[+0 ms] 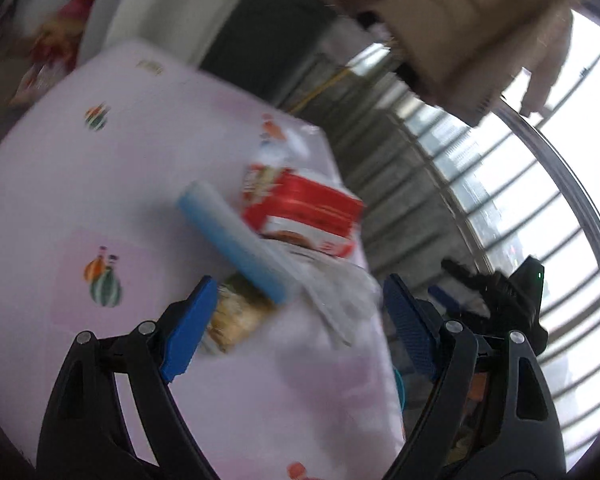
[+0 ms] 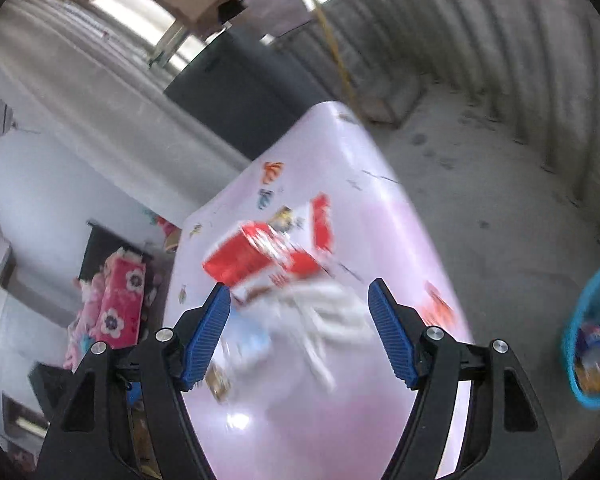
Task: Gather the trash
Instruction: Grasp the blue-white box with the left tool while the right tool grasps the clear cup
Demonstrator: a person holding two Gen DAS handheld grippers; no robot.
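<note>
Both your left tongs [image 1: 296,312] and right tongs [image 2: 300,328] gape wide and empty over the pink-clothed bench [image 1: 80,208], where the blue-and-white tube wrapper [image 1: 236,236] lies slantwise just ahead, nearer your left.

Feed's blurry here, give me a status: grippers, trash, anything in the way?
Left gripper open, empty; right gripper open, empty. Red box, blue tube, white wrapper, snack pack on table. Bin on floor. Nothing blocking.
</note>
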